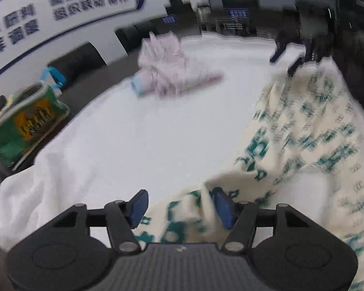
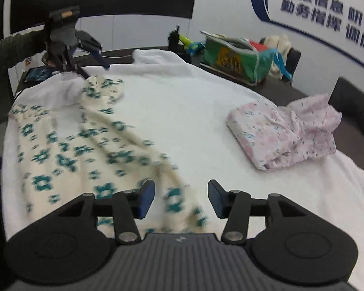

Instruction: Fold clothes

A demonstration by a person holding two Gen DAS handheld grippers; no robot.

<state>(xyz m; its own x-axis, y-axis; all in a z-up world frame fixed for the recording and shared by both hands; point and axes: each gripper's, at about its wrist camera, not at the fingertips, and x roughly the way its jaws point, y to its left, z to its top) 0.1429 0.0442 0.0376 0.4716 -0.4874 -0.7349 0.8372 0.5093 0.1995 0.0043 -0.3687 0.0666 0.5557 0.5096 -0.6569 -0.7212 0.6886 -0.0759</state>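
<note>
A cream garment with a teal flower print [image 1: 303, 133] lies spread across the white-covered table [image 1: 133, 133]. My left gripper [image 1: 180, 206] stands open over one end of it. A fold of the cloth rises between its blue pads [image 1: 222, 206], and they do not pinch it. My right gripper [image 2: 182, 198] is open too, at the other end of the cream garment [image 2: 68, 150], with the cloth's edge lying under the gap. The right wrist view shows the left gripper [image 2: 94, 68] at the far left in a gloved hand. The right gripper [image 1: 286, 60] shows blurred in the left wrist view.
A folded pink printed garment [image 2: 284, 133] lies on the right of the white cover [image 2: 182, 111]; it also shows in the left wrist view [image 1: 167, 68]. A green zipped bag [image 2: 233, 60] stands on the dark table behind. Dark chairs [image 2: 351, 106] line the far side.
</note>
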